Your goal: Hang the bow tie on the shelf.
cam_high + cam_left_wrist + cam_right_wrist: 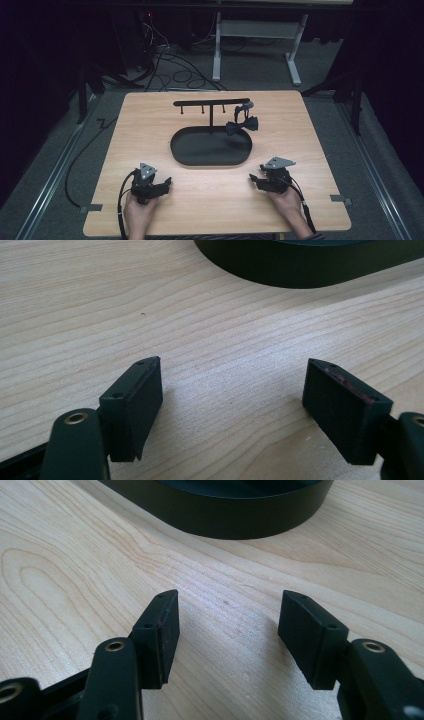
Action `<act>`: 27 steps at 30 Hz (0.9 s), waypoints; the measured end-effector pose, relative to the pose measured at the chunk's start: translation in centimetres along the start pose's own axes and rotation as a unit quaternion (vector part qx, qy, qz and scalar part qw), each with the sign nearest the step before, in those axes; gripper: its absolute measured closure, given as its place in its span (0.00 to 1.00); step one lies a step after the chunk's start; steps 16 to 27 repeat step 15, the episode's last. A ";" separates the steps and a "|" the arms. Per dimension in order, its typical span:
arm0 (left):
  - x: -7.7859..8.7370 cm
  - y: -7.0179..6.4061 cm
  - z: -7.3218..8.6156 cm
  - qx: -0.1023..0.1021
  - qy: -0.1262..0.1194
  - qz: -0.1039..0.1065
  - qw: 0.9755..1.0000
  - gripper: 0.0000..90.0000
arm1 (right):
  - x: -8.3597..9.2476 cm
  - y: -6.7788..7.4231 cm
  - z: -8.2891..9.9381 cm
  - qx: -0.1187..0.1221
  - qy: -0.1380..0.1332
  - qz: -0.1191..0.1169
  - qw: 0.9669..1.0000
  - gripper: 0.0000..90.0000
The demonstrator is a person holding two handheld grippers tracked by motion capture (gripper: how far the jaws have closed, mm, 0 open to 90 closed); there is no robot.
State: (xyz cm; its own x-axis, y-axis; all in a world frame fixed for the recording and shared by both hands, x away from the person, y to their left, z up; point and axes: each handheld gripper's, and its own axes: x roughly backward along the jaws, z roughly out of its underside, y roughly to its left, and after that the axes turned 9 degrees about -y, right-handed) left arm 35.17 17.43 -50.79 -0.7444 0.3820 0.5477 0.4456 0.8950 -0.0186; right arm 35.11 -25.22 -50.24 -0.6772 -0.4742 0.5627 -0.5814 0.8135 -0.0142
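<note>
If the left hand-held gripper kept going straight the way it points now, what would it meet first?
Probably the black oval tray: the left hand-held gripper, jaws open and empty, has bare table ahead, then the tray's wall, though its line may pass the tray's near edge.

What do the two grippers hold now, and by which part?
Nothing is held. The left gripper and the right gripper both stand open over the bare table, with only wood between their fingers.
</note>
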 end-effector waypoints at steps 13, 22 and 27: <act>0.0 0.0 0.0 0.000 0.000 0.000 1.000 0.27 | 0.0 0.0 0.0 0.001 0.001 -0.002 1.000 0.46; 0.0 0.0 0.0 0.000 0.000 0.000 1.000 0.27 | 0.0 0.0 0.0 0.001 0.001 -0.003 1.000 0.46; 0.0 0.0 0.0 0.000 0.000 0.000 1.000 0.27 | 0.0 0.0 0.0 0.001 0.001 -0.003 1.000 0.46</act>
